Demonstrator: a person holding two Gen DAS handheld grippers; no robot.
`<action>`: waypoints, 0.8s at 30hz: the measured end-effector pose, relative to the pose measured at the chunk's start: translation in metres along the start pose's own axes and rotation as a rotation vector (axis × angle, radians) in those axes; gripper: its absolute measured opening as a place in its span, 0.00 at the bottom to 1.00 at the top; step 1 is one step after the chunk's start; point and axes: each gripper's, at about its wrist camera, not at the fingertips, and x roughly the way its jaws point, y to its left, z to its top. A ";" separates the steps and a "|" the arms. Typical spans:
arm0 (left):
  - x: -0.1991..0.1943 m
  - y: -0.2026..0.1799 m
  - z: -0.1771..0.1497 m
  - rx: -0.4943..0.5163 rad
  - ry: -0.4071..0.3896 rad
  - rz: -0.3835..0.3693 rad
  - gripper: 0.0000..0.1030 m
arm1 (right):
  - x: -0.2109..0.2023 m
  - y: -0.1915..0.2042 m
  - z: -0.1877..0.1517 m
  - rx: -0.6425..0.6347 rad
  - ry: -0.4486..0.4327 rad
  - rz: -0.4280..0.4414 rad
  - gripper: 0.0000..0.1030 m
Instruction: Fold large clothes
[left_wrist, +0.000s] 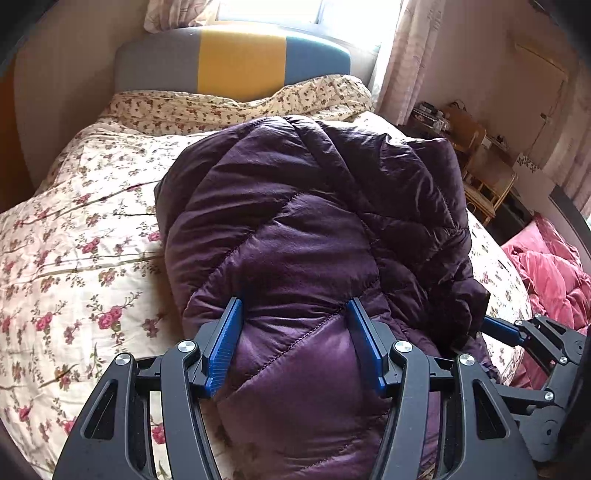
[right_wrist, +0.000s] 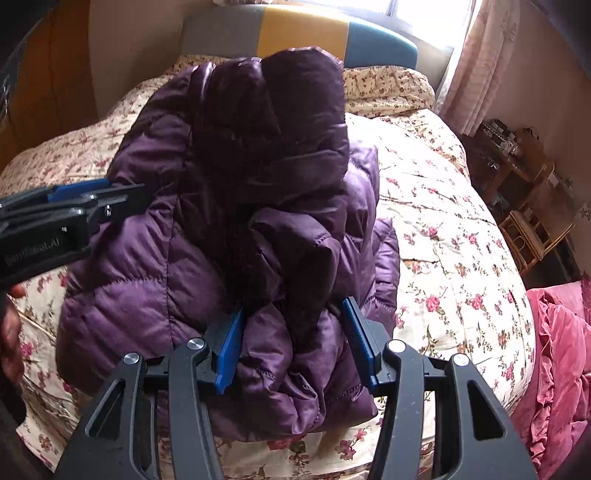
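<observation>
We see the purple down jacket (left_wrist: 314, 229) bundled on the floral bed (left_wrist: 74, 240), long axis toward the headboard (left_wrist: 236, 61). Left gripper (left_wrist: 295, 347) and right gripper (right_wrist: 291, 343), both wide open, straddle its near end; neither clamps.

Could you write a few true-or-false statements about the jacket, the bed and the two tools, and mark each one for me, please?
1. The purple quilted jacket lies on a floral bedspread. True.
2. The left tool is shut tight with no fabric between its fingers. False: its blue fingers stand apart with a bulge of jacket between them.
3. The headboard has grey, yellow and blue panels. True.
4. The jacket is spread flat with both sleeves stretched out. False: it is bundled into a folded heap.
5. The right tool straddles a fold of the jacket's near edge. True.
6. The bedding beside the bed is green. False: it is pink.
</observation>
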 end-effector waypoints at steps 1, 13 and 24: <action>0.002 -0.001 0.000 0.002 0.005 0.000 0.56 | 0.003 0.001 -0.001 -0.006 0.006 -0.004 0.49; 0.032 -0.005 -0.008 0.007 0.047 -0.001 0.56 | 0.025 -0.002 -0.010 0.014 0.039 0.010 0.49; -0.002 0.010 0.007 -0.065 -0.040 -0.012 0.56 | -0.023 -0.008 0.023 0.028 -0.084 0.017 0.52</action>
